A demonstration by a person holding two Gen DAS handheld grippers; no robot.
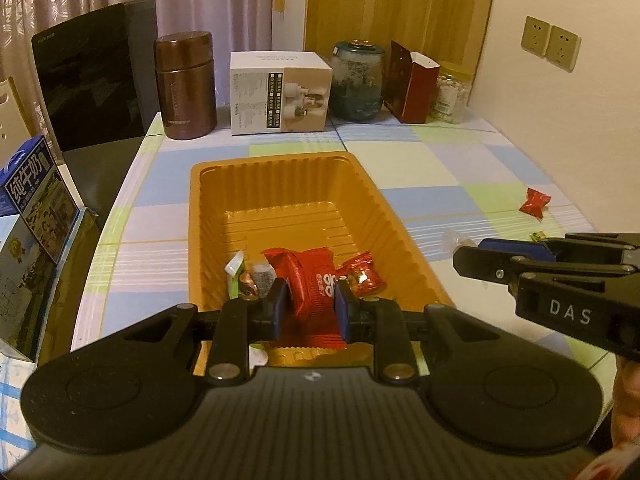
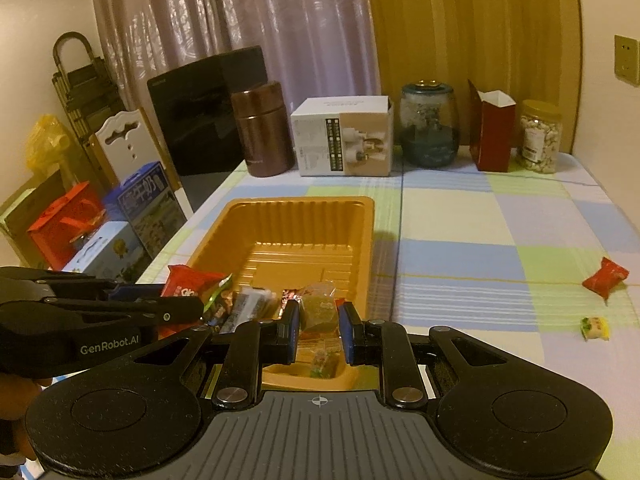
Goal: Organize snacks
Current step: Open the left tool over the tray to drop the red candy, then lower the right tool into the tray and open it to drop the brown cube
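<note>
Both hand-held grippers hang over the near end of the orange tray (image 1: 276,184): the left hand-held gripper (image 1: 310,306) is clamped on a red snack packet (image 1: 314,280), the right hand-held gripper (image 2: 319,330) on a clear-wrapped snack (image 2: 318,312); each should probably open low inside the tray's walls so nothing bounces out. Two candies, a red candy (image 2: 605,276) and a yellow candy (image 2: 595,327), lie well apart on the checked tabletop (image 2: 460,216); jars, a flask and boxes line its far edge before curtains.

tray (image 1: 280,168) on table (image 1: 420,168), left of centre | snack packets (image 1: 316,280) in tray's near end | two wrapped sweets (image 2: 606,276) on table, well right of tray | flask (image 1: 186,84), box (image 1: 280,92), jars (image 1: 358,80), possibly a bag, along the back edge
</note>
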